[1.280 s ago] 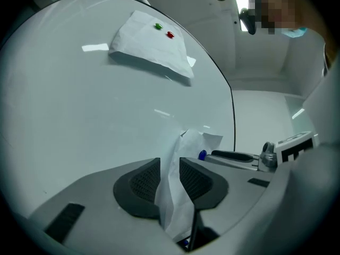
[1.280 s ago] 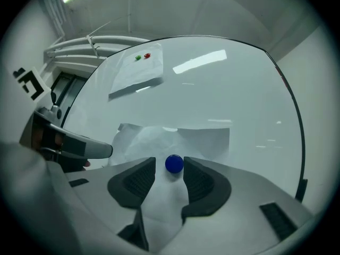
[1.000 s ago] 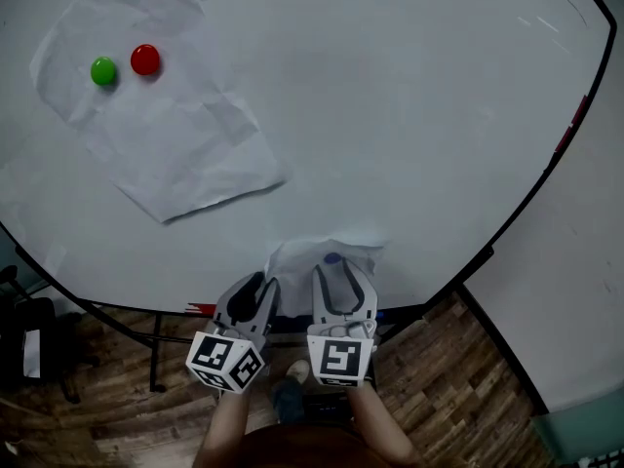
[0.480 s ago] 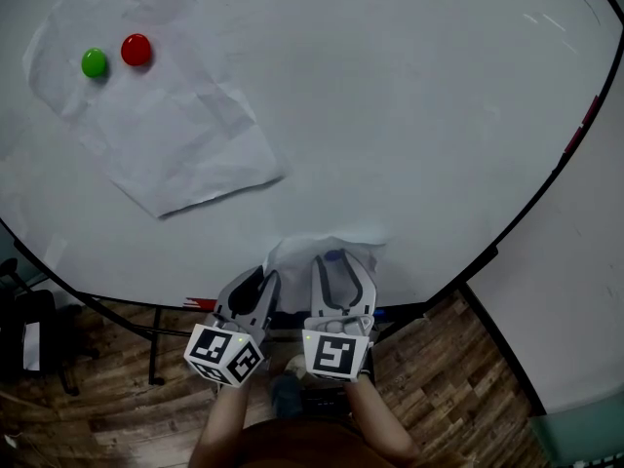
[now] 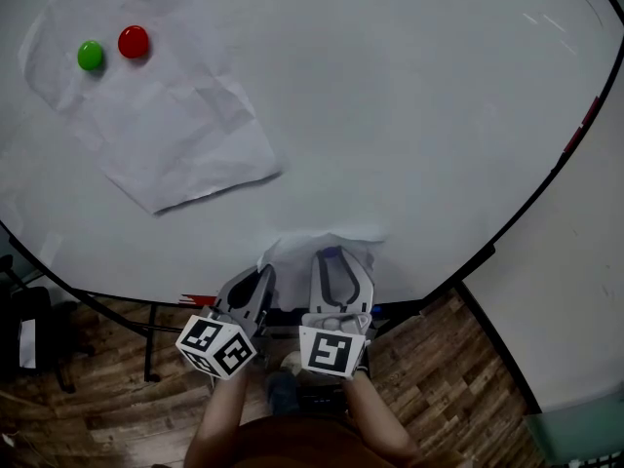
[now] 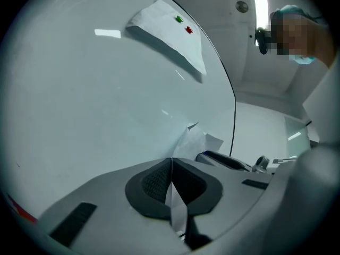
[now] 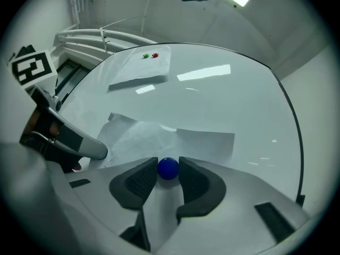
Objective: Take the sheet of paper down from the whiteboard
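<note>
Since a second ago the left claw [image 6: 171,166] has swung its marker cube slightly outward to the left; otherwise both claws keep their place at the near edge of the worktop [image 5: 419,115], about its middle. The sheet of paper [image 5: 314,246] lies there, directly ahead of both claws. The left claw is closed flat on the sheet's left margin, a strip of paper running between its pads. The right claw [image 7: 168,170] is narrowed to the width of the blue magnet [image 7: 168,167] and appears to touch it on both sides. That magnet pins the sheet, so the right claw is the one placed to free it. (A second sheet [image 5: 180,139] sits toward the far left corner, well apart.)
</note>
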Demonstrator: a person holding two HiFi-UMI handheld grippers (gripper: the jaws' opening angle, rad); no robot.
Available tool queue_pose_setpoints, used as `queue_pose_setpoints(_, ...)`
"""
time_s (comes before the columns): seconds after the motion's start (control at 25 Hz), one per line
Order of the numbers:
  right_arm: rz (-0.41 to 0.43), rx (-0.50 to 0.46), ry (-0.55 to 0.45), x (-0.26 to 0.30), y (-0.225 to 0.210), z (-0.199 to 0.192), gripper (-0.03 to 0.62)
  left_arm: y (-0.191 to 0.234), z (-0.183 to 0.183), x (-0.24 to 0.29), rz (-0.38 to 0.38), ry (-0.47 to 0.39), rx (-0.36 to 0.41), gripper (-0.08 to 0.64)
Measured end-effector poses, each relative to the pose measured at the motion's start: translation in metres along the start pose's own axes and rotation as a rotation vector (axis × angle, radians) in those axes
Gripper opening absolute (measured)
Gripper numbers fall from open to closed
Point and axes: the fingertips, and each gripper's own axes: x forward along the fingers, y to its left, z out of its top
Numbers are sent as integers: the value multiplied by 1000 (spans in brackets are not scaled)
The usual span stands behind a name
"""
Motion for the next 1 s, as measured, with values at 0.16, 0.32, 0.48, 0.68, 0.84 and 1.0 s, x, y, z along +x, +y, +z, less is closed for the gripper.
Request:
queue_pose_setpoints(0.16,6,-2,0,0,-1,0,133,-1,1,0,-8,-7,-18,25)
queue_pose_setpoints(0.32,11,-3,-1,0,-1,0,133,-1,3,0,-9,-11,-30,25)
queue_pose_setpoints(0.48,19,11,-2,0,-1,0,133,-1,7,1,-16,-39,-99,25)
queue_pose_setpoints(0.68,28,0,3,-1,-1,-1,133,-1,12,2,-16,-59,-131,25)
queue_pose_setpoints(0.84,51,-3,22,-9,7,-5,133,0,14,1,-10,-71,-153,25)
queue_pose_setpoints(1.0,68,11,40,-15,14,-12,133,1,15,2,-12,-74,-158,25)
